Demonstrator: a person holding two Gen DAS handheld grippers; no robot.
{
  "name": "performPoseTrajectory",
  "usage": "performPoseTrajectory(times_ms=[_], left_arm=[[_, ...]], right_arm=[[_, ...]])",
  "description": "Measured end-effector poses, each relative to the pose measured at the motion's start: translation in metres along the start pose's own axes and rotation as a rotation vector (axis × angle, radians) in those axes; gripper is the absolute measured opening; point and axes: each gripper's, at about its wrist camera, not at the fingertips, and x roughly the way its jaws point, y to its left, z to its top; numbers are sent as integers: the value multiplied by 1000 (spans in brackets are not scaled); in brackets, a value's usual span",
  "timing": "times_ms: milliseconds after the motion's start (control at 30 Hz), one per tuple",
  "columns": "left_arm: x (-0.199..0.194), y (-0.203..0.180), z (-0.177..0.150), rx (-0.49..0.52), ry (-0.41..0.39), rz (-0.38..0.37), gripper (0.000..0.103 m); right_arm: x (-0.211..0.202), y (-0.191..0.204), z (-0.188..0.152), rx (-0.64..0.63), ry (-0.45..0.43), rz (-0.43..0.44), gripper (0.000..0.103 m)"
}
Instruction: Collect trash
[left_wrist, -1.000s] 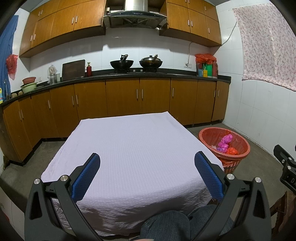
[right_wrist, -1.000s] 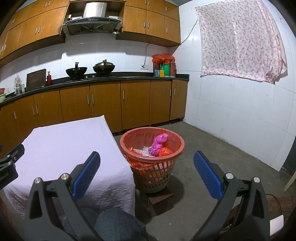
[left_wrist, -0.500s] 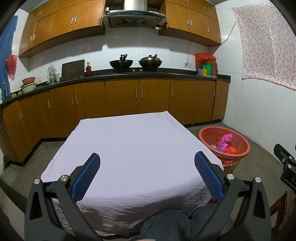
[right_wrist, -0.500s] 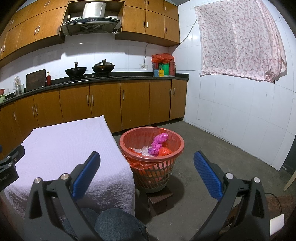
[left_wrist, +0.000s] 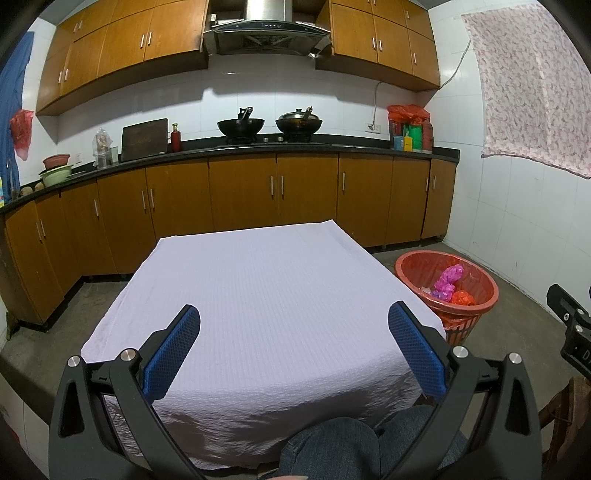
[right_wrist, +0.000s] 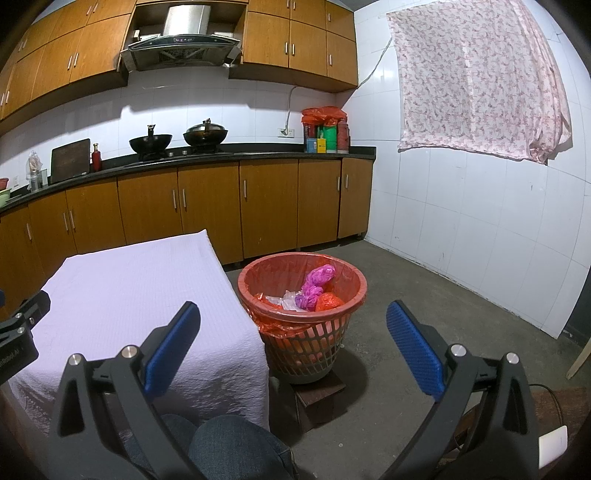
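1. Hovering level above the near edge of the cloth-covered surface (left_wrist: 266, 295), the left gripper (left_wrist: 293, 334) points toward the kitchen cabinets (left_wrist: 243, 192), its blue pads spread wide and holding nothing.
2. The right gripper (right_wrist: 293, 332) is also wide and holding nothing, aimed at the red basket (right_wrist: 354, 291) on the floor beside the surface.
3. Pink, orange and clear bagged trash (right_wrist: 314, 288) lies inside the basket.
4. A person's denim-clad knees (right_wrist: 229, 443) show below.

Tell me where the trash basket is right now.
The red trash basket stands on the floor beside the right edge of the cloth-covered table, raised on a small dark block; in the right wrist view it sits centre frame, holding pink and orange bags.
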Motion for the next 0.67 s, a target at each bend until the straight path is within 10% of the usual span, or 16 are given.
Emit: performPoseTrajectory(times_ms=[667], left_arm=[[2,2,-6,5,0,-5,101]], right_arm=[[0,-2,1,1,2,1,99]])
